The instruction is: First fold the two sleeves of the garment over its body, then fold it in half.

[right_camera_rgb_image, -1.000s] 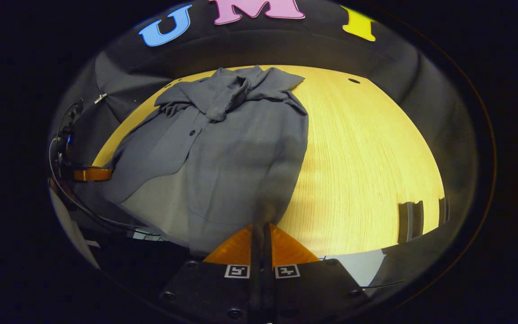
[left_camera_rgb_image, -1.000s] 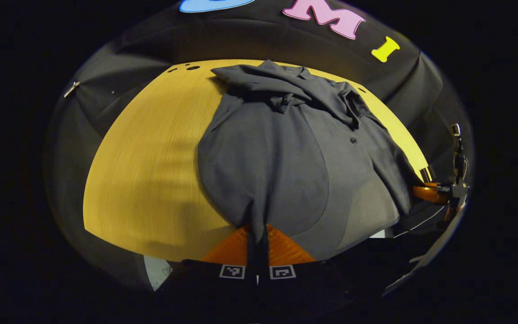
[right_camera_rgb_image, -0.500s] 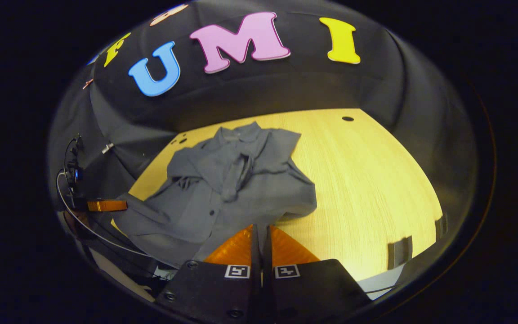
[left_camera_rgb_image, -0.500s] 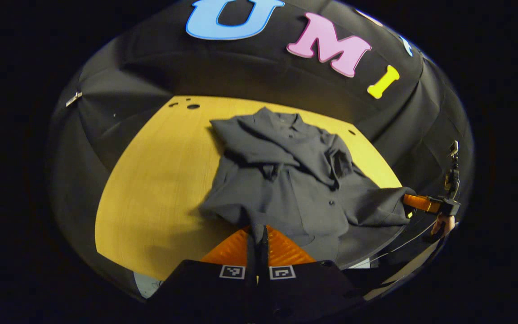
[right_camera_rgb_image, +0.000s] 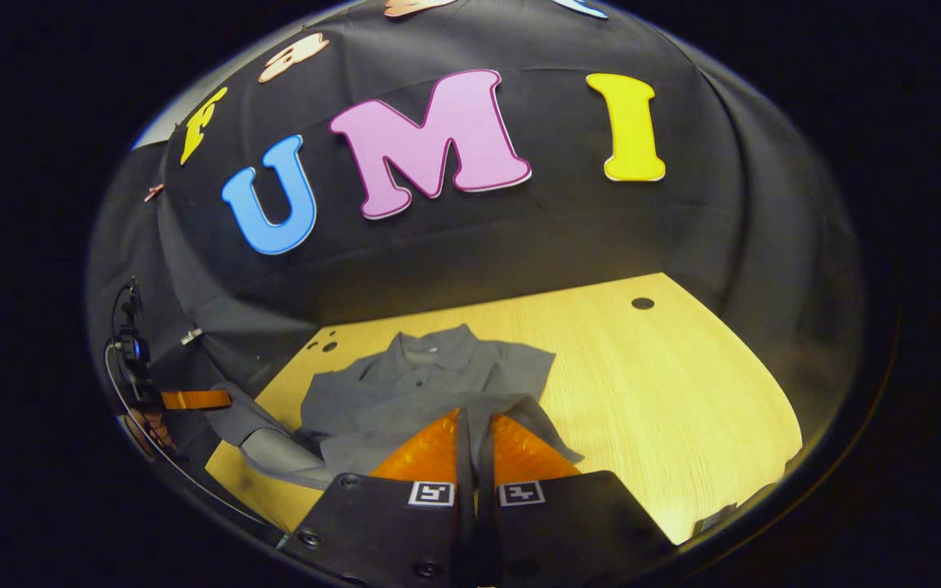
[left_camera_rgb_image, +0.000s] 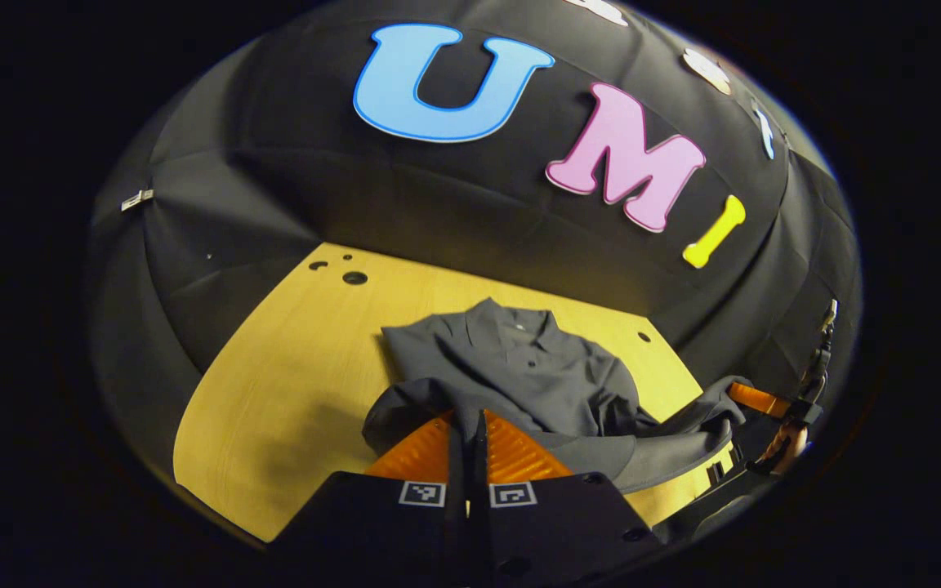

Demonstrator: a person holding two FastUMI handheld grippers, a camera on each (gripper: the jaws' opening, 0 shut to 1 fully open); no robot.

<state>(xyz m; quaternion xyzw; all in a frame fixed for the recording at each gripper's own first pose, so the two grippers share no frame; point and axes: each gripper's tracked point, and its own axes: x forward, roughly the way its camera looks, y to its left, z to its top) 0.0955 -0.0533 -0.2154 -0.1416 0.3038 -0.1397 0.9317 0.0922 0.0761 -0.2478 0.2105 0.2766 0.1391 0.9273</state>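
Garment (left_camera_rgb_image: 519,371) hem pinched in both tools — left tool (left_camera_rgb_image: 469,425), right tool (right_camera_rgb_image: 474,425) — above table (right_camera_rgb_image: 666,384).

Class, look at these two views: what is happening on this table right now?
A person holds a gripper in each hand and is folding a grey shirt on a yellow wooden table. The left gripper and the right gripper are each shut on the shirt's bottom hem, carrying it over the body toward the collar. The sleeves look already folded in, so this appears to be the fold in half, not yet laid flat.
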